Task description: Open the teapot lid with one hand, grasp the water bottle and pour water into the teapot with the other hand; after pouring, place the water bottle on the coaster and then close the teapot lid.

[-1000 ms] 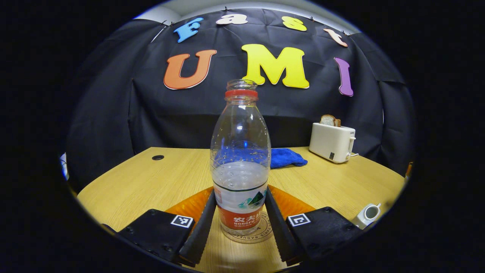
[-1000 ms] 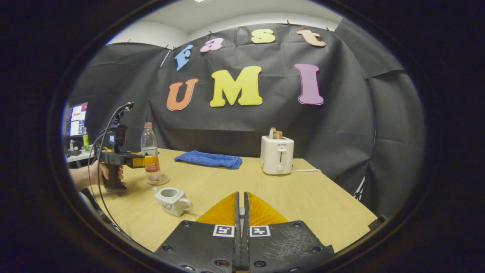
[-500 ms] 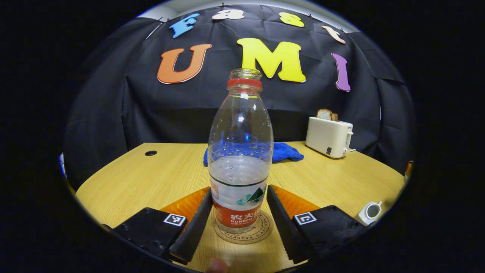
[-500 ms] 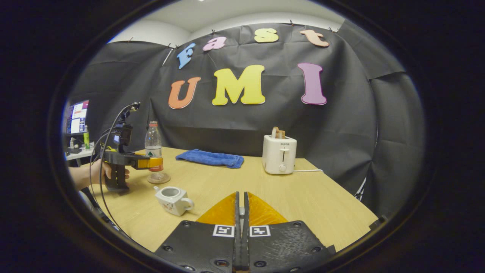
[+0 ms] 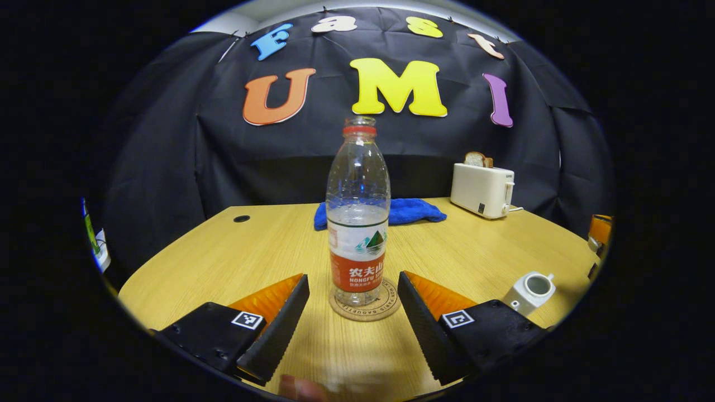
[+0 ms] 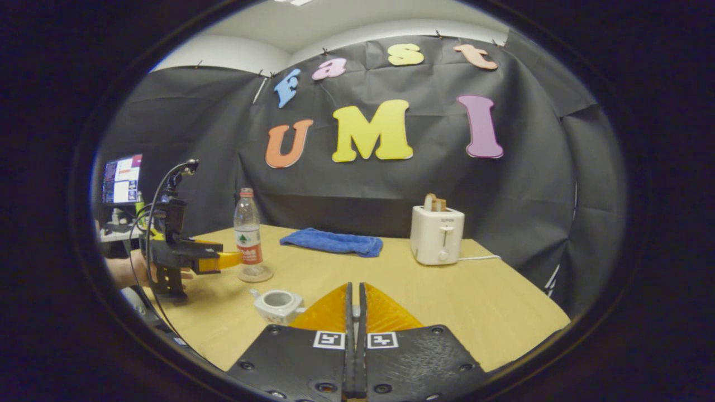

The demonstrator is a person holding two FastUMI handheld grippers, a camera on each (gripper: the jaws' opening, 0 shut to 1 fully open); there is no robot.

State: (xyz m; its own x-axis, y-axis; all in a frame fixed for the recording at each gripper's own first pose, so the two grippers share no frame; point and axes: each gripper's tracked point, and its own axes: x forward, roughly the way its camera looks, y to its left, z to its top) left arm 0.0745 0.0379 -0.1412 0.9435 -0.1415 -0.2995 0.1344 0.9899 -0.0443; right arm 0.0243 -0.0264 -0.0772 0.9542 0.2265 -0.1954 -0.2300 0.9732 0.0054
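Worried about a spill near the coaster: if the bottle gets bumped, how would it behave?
The water bottle is tall, narrow and uncapped, so it would probably tip easily and spill. About half full, it is likely fairly light. The coaster under it is barely wider than its base.

Cloth-walled recording booth: wooden table (image 6: 447, 296), toaster (image 6: 437, 242), computer monitor (image 6: 122, 180) beside it.

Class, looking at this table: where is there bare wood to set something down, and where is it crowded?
Bare wood lies on the table left of the water bottle, out to the cable hole, and in front of the toaster. It is crowded around the coaster, the teapot and the open left gripper.
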